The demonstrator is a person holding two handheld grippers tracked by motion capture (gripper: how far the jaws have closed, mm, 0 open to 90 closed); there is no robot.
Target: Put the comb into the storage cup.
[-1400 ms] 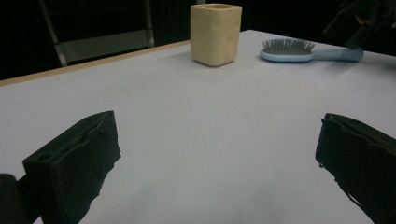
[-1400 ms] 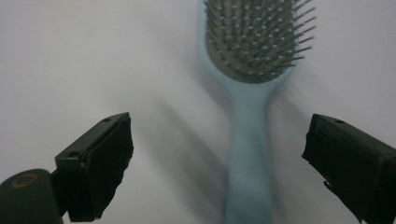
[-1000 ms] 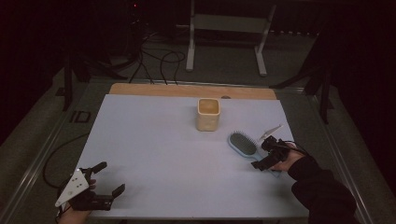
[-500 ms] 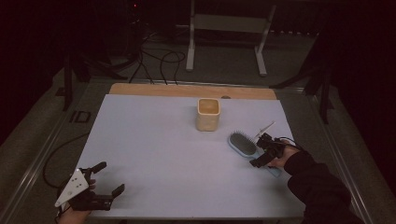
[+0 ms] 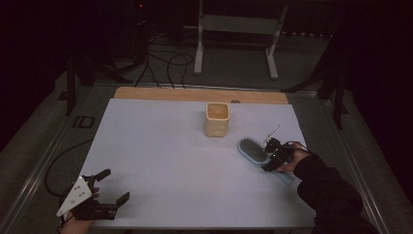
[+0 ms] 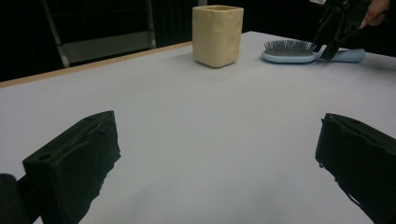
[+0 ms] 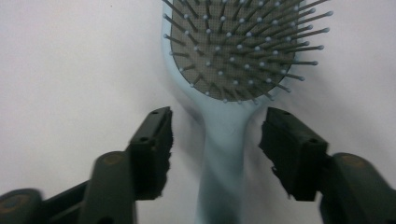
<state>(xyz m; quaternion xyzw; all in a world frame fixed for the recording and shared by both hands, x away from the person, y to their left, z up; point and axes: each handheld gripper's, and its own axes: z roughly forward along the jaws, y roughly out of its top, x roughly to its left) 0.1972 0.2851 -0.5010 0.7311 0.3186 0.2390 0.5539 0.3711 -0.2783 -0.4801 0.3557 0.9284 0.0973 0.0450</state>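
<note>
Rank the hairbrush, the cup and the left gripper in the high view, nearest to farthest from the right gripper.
1. hairbrush: its handle lies between the jaws of the right gripper, which have just been closing.
2. cup: upright, up and to the left of the brush.
3. left gripper: at the table's near left corner.

- The right gripper point(image 5: 271, 157) is sitting a little closer to the blue hairbrush point(image 5: 253, 149) than before, right over its handle.
- Its jaws have just been closing in on the handle, one on each side, but gaps are still showing, so they are not pressing it yet.
</note>
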